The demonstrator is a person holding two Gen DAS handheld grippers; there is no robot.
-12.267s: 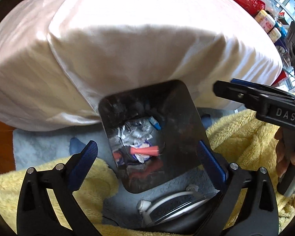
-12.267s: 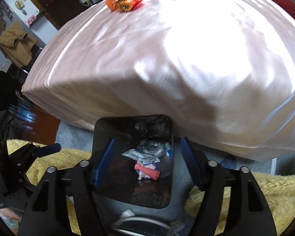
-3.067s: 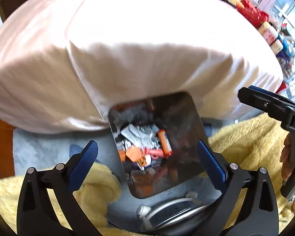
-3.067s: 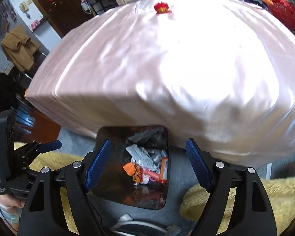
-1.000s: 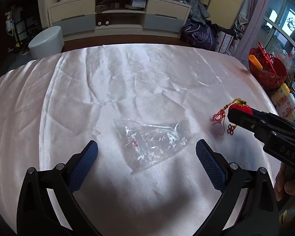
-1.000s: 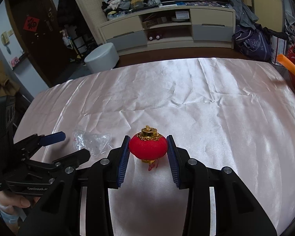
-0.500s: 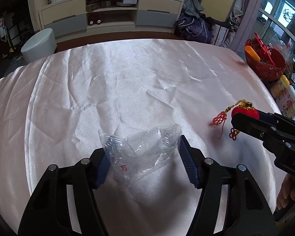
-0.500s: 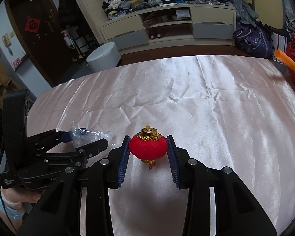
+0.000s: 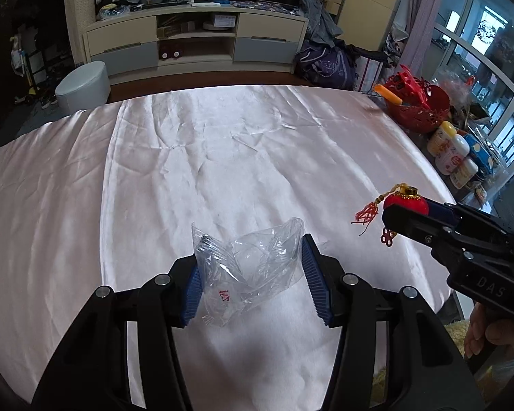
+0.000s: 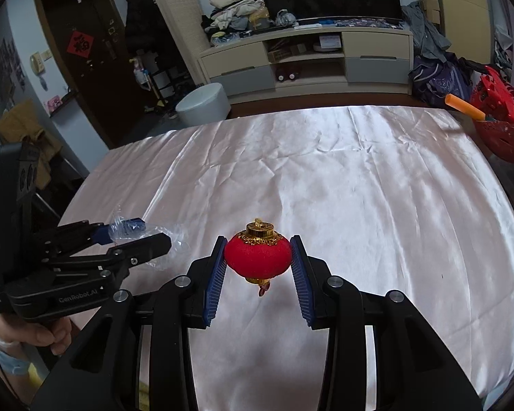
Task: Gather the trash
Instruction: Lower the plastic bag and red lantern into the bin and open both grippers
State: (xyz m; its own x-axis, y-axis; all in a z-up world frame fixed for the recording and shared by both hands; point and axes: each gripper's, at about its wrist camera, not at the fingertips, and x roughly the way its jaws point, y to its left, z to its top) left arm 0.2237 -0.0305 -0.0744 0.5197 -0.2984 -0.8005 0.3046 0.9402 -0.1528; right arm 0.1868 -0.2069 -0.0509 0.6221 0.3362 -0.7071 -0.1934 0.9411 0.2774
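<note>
Left gripper: fingers about half open and closing, blue pads on both sides of the crumpled clear plastic bag. Left pad touches the bag's edge, right pad touches its upper corner. The bag looks lifted off the tabletop, but a transparent bag over glossy pink cloth makes contact underneath hard to judge.

Right gripper: fingers narrow, clamped on the small red lantern. Pads press its left and right flanks, gold cap up, small red knot hanging below. In the left wrist view its tassel trails off the finger tip, clear of the cloth.

Pose: both grippers pitched down over the near part of the tabletop, side by side, left one seen at left in the right wrist view. A hand wraps the left handle; fingers of the other hand show on the right handle.

Hidden: red print on the bag is unreadable. Near tabletop edge is covered by gripper bodies.
</note>
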